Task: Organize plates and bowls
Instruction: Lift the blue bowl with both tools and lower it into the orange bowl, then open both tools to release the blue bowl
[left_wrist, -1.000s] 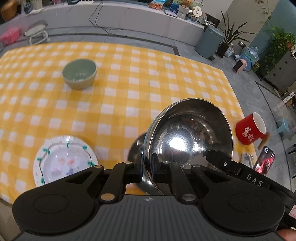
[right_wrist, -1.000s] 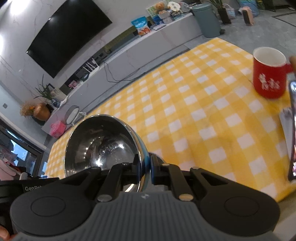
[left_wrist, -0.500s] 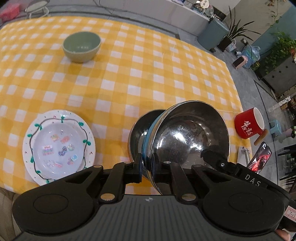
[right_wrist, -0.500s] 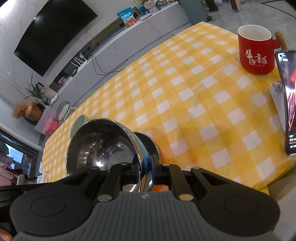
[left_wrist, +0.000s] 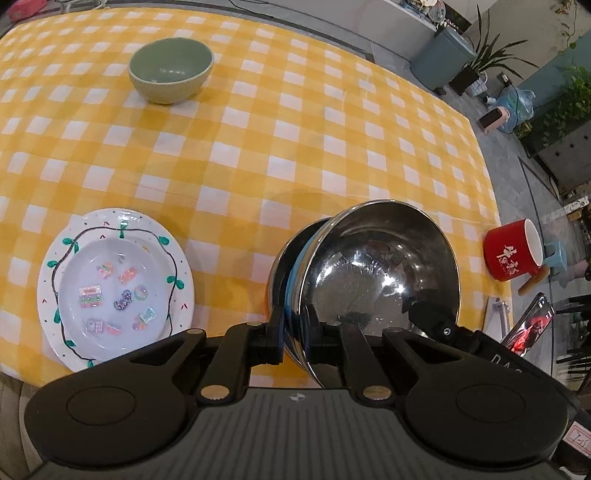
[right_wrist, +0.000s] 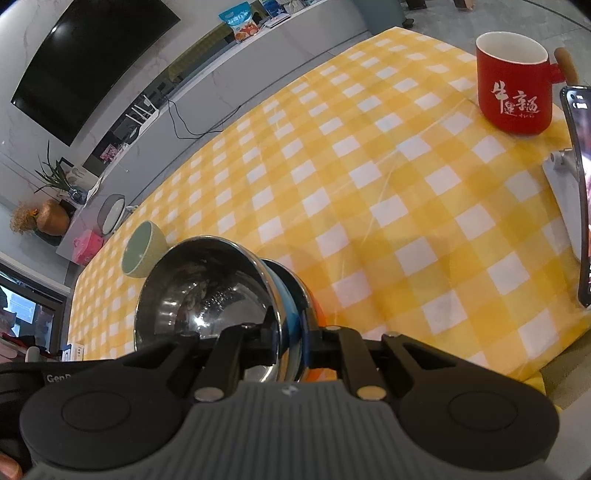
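Yellow checked table (left_wrist: 295, 122) holds everything. Steel bowl (left_wrist: 380, 266) up front, tilted, seems to sit in or against second steel bowl (left_wrist: 291, 240) under it, blue band between rims.

Left gripper (left_wrist: 294, 332) clamped on near rim, right gripper (right_wrist: 293, 341) pinching opposite rim. So both jaws closed on same bowl.

Looks like nesting step, nearly there. Next I'd guess: level bowl, seat it, let go.

Painted plate (left_wrist: 114, 288) left, green bowl (left_wrist: 171, 70) far back, both untouched. Red mug (right_wrist: 513, 81) off right.

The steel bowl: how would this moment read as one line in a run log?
left gripper: shut on steel bowl | right gripper: shut on steel bowl | bowl: tilted over second steel bowl | green bowl, plate: untouched
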